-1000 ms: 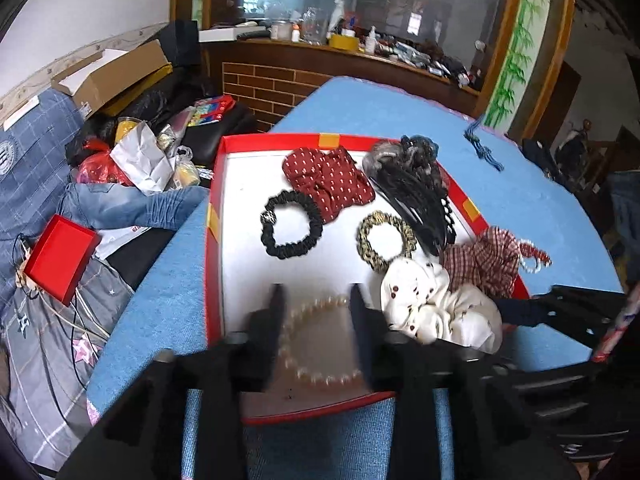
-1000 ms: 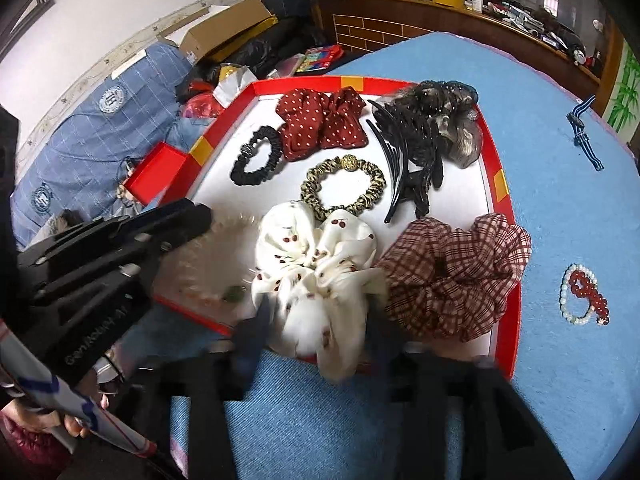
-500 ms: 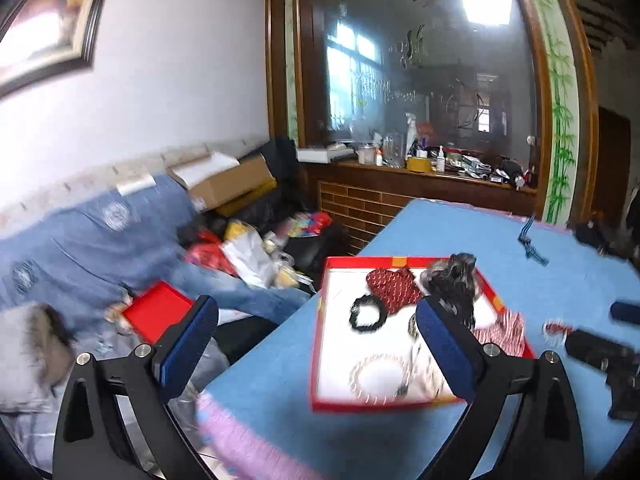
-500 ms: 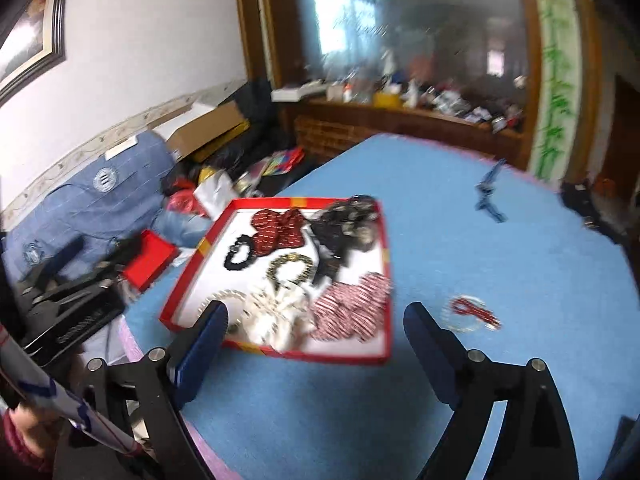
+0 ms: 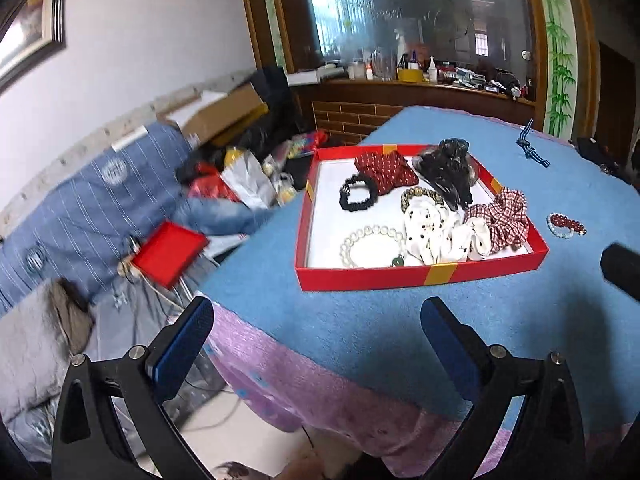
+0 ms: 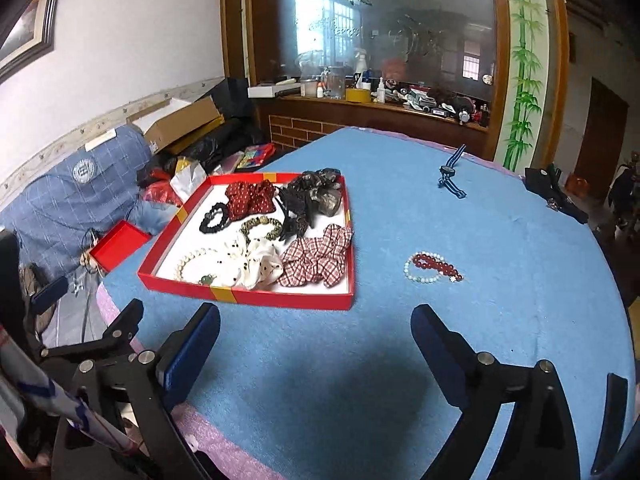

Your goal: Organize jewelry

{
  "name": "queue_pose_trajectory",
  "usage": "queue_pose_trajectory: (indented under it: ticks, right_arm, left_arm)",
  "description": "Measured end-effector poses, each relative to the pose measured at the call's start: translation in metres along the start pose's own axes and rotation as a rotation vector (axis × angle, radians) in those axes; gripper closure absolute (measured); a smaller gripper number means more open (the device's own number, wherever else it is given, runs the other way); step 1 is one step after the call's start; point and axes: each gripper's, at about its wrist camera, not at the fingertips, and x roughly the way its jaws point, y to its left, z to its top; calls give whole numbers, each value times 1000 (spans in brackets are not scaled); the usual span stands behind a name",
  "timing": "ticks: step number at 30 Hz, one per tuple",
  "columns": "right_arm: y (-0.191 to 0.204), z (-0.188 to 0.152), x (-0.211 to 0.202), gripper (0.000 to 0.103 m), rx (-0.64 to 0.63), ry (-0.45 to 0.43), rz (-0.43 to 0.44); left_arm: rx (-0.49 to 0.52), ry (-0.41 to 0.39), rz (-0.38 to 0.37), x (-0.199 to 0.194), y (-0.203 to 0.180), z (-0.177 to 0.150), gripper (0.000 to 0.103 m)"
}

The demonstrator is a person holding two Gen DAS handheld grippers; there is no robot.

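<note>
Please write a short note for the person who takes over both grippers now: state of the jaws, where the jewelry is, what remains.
Left gripper: open, empty. Right gripper: jaws opening, nothing between them.
Red tray holds the scrunchies, the hair claw and the white bead bracelet.
Left: red bead bracelet and striped blue cord lie on the blue cloth outside the tray.

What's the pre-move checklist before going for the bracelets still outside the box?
1. Right gripper empty, jaws opening wide: ok.
2. Left gripper empty, jaws opening wide: ok.
3. Red and pale bead bracelets lie on the blue cloth, apart from the red box: ok.
4. Nothing on the cloth between right gripper and bracelets: ok.
5. Free floor left in box: not ok, mostly covered.
6. Bracelets tangled together: cannot tell.
</note>
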Motion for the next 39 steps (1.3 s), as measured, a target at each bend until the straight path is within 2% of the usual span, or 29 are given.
queue_pose_trajectory:
  ticks: [5, 7, 12, 16, 24, 39]
  right_arm:
    - [9, -3, 2, 4, -36, 15, 9]
    - [13, -4, 3, 4, -50, 19, 12]
    - [20, -6, 9, 4, -73, 45, 35]
    - [22, -6, 12, 4, -85, 53, 40]
    - [22, -7, 16, 4, -81, 64, 48]
    - [25, -8, 27, 4, -82, 100, 59]
  left_arm:
    - [-68, -16, 26, -4, 11, 1, 0]
    - [-74, -12, 51, -4, 15, 3, 0]
    - [-91, 4, 58, 2, 23, 3, 0]
    - [-77, 4, 73, 4, 20, 4, 0]
    - [-57, 38, 40, 12, 14, 3, 0]
    - [-19, 58, 56, 21, 8, -1, 0]
